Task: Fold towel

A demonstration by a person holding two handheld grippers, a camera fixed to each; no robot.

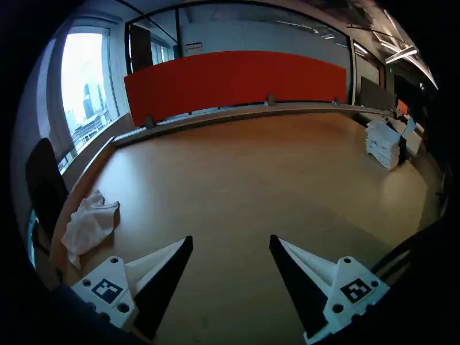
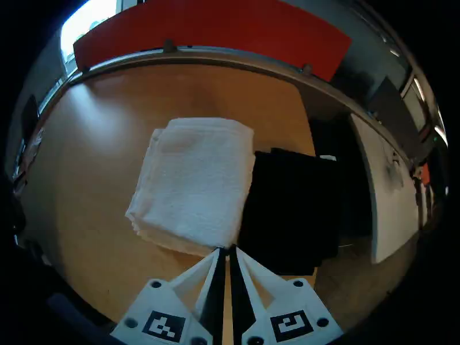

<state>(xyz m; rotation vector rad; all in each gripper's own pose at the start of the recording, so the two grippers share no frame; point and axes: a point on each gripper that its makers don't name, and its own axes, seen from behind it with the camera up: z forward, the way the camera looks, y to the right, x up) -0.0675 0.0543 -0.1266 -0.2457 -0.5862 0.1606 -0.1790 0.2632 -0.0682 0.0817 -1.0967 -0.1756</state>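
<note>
Towel point(image 2: 192, 178) lies folded into a thick white pad on the table point(image 2: 98, 144), near the table's right edge and beside a black shape point(image 2: 293, 213) just off it. The fold looks finished, so the step in hand is likely the release. I would part the fingers without dragging the near hem, then lift straight off the table so the layers lie square. The right hand-held gripper point(image 2: 229, 253) has its fingers pressed almost together, tips at the towel's near hem; whether cloth is caught between them I cannot tell. The left hand-held gripper point(image 1: 230, 241) is spread wide above bare table, holding nothing, with a crumpled cloth point(image 1: 89, 224) at the table's left edge.
</note>
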